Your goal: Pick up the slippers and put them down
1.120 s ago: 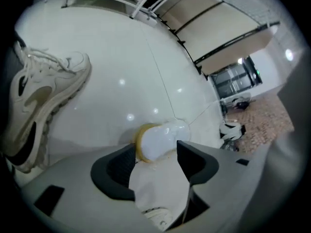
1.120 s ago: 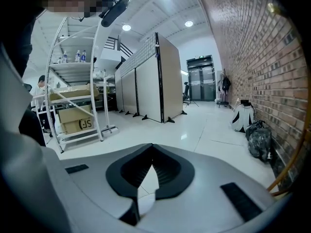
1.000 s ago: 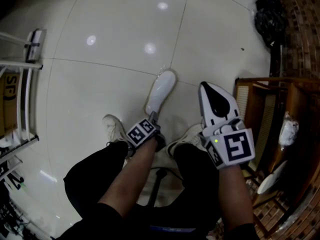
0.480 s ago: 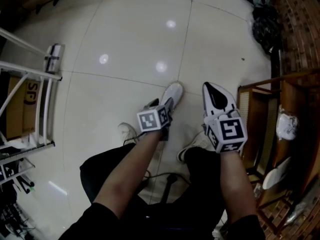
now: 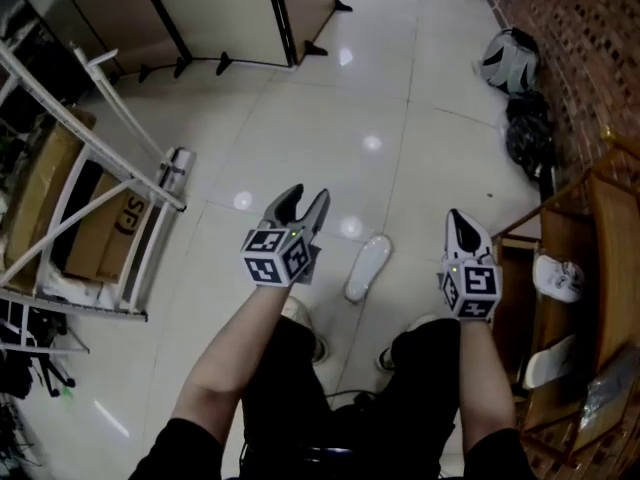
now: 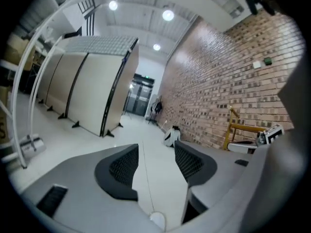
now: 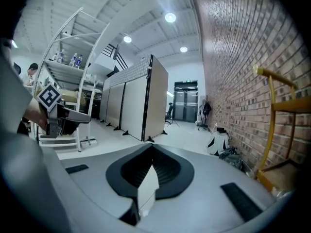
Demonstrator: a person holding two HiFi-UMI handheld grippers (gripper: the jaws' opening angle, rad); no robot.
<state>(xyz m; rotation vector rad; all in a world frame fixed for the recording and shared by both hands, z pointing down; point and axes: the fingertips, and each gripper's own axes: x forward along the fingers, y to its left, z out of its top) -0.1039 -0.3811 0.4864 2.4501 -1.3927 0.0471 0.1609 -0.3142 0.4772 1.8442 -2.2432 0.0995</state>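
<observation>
One white slipper (image 5: 367, 268) lies on the pale tiled floor in the head view, in front of the person's feet. My left gripper (image 5: 297, 208) is raised above the floor to the slipper's left; its jaws are closing and nothing is between them (image 6: 155, 149). My right gripper (image 5: 462, 230) is held up to the right of the slipper, its jaws shut tip to tip on nothing (image 7: 151, 147). The right gripper view also catches the left gripper (image 7: 58, 111) at its left edge.
A white metal rack (image 5: 110, 168) with a cardboard box (image 5: 60, 203) stands at the left. Partition panels (image 5: 270, 8) stand at the back. Bags (image 5: 508, 60) lie by the brick wall. A wooden shelf (image 5: 600, 238) at the right holds white footwear (image 5: 556, 278).
My left gripper rose from the slipper's heel and swung left, leaving the slipper on the floor. The right gripper rose a little. The head view now takes in more of the room.
</observation>
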